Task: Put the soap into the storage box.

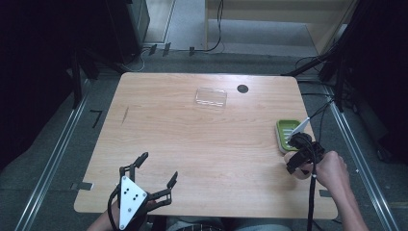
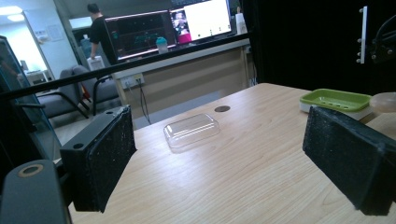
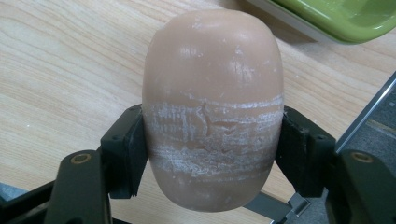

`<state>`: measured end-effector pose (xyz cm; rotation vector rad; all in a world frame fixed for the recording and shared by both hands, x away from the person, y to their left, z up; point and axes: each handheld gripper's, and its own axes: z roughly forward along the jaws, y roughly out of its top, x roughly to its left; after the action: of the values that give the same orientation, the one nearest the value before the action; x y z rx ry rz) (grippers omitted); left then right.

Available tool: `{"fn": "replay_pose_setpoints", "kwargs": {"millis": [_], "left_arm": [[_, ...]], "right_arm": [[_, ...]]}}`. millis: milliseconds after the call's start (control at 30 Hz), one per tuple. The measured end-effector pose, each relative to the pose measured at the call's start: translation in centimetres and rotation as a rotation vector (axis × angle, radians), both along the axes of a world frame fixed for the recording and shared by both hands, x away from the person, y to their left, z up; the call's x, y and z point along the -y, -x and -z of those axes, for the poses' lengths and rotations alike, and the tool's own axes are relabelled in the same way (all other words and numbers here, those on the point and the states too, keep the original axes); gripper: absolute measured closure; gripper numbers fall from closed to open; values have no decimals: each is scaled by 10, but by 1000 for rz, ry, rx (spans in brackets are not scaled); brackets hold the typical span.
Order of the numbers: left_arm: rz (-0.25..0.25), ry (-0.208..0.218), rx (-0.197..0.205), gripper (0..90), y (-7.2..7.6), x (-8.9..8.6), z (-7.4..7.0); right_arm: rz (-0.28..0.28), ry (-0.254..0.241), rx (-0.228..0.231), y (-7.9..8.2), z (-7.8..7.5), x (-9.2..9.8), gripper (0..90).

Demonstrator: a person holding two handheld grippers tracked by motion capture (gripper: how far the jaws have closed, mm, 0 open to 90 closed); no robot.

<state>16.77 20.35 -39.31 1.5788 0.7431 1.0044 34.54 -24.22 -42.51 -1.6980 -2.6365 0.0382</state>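
We clamp the soap bar (image 3: pixel 212 112) in our right gripper (image 3: pixel 212 154) by the table's (image 1: pixel 192 139) right edge; left gripper (image 1: pixel 156 171) gapes empty near the front edge.

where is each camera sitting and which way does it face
High view: above the person's side, looking forward and down on the table; shows the left gripper and the right hand.
Left gripper view: rides the left gripper, looking across the table between its open jaws.
Right gripper view: rides the right gripper, looking at the soap bar it clamps.
All share the green soap dish.
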Motion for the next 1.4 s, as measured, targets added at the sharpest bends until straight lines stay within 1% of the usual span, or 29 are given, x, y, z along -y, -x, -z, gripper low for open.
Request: {"fn": "replay_pose_setpoints", "kwargs": {"millis": [33,133,433,500,600,700,767,833,1067,1267,1300,1400], "left_arm": [[0,0,0,99,0,0,0],[-1,1,0,99,0,0,0],[0,1,0,99,0,0,0],[-1,2,0,99,0,0,0],[0,2,-1,99,0,0,0],[0,1,-1,99,0,0,0],[0,3,0,99,0,0,0],[0,2,0,99,0,0,0],[0,3,0,99,0,0,0],[-1,3,0,99,0,0,0],[0,3,0,99,0,0,0],[0,0,0,99,-1,0,0]], "right_arm": [[-7,-1,5,-1,0,1,335],[5,-5,4,-5,-3,1,334],[6,-9,20,-13,-6,3,334],[17,-12,24,-15,-7,3,334],[15,-7,27,-18,-8,4,334],[17,-14,31,-21,-8,4,334],[27,-11,28,-22,-9,3,334],[22,-16,34,-25,-10,5,334],[33,-27,41,-33,-12,7,334],[37,-25,41,-38,-14,6,334],[36,-27,48,-40,-14,6,334],[40,-33,43,-43,-15,6,335]]}}
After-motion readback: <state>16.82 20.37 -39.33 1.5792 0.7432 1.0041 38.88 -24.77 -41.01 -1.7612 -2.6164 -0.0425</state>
